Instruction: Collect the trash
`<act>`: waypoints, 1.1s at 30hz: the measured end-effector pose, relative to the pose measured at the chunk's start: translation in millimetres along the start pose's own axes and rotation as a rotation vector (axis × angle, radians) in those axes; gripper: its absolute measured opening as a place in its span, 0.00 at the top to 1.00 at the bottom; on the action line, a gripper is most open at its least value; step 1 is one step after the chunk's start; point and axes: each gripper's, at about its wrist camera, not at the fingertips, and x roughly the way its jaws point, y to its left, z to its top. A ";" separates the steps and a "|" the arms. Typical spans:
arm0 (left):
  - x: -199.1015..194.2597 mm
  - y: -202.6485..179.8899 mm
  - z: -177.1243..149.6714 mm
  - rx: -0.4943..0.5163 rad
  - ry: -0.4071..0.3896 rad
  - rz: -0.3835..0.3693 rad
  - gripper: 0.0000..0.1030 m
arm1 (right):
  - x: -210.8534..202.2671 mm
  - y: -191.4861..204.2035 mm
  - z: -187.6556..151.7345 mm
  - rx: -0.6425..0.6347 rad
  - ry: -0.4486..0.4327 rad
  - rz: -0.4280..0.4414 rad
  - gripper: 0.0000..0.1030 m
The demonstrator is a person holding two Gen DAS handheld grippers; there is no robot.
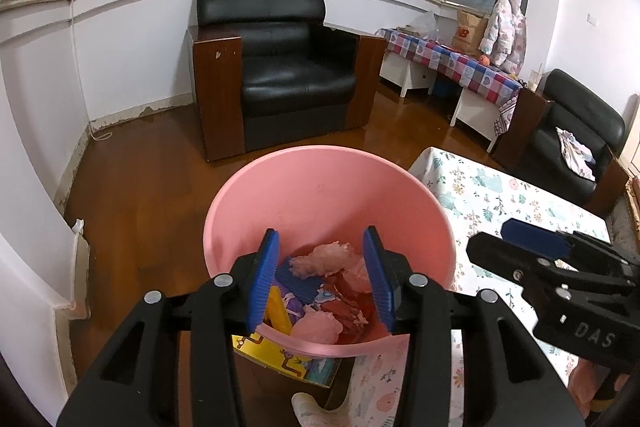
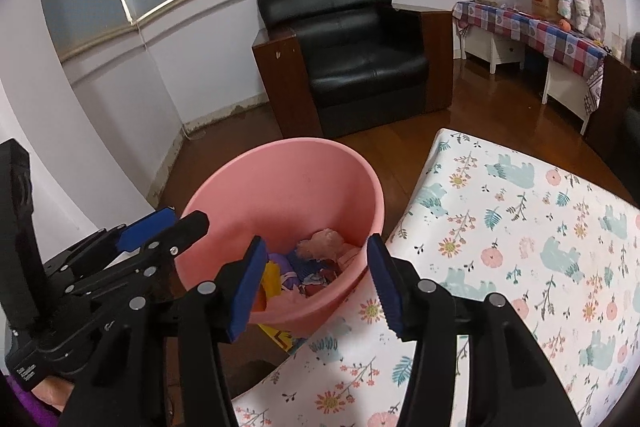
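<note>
I have both grippers over the pink bin (image 1: 320, 195), which stands on the wooden floor (image 1: 152, 195) just beside the corner of the tabletop (image 1: 520, 195) with its floral cloth. The left gripper (image 1: 322, 273) points down into the bin's mouth; its jaws stand wide apart with nothing between the blue pads (image 1: 266, 279), only the bin's contents showing through the gap. The trash (image 1: 324, 291) lies at the bottom of the bin: crumpled pinkish paper on top, a blue ribbed piece, a yellow strip and some red and printed scraps around it. Something flat and yellow with a printed pattern (image 1: 288, 359) pokes out on the floor from under the bin's near edge.

From the right wrist view, the right gripper (image 2: 314, 281) hangs above the bin's rim nearest the tabletop, one blue pad over the bin, the other over the cloth's edge. Its jaws are also well open and grip nothing. The two grippers sit near each other, side by side, not touching.

Behind the bin a black armchair (image 1: 288, 67) stands against the wall.
</note>
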 end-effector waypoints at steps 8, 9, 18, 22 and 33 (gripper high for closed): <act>-9.4 -9.9 2.3 0.000 -0.028 0.025 0.58 | -34.3 -4.8 -14.9 0.018 -0.093 -0.008 0.42; -10.8 -11.9 2.5 0.000 -0.032 0.025 0.58 | -38.0 -4.0 -16.6 0.015 -0.103 -0.010 0.40; -18.4 -24.7 -1.7 0.026 -0.041 0.022 0.58 | -59.4 1.9 -32.2 -0.007 -0.162 -0.032 0.36; -20.9 -28.4 -3.3 0.037 -0.044 0.020 0.58 | -64.2 -1.0 -38.6 0.012 -0.171 -0.045 0.36; -28.3 -38.1 -6.7 0.065 -0.056 0.008 0.58 | -75.9 -16.2 -45.9 0.065 -0.193 -0.060 0.35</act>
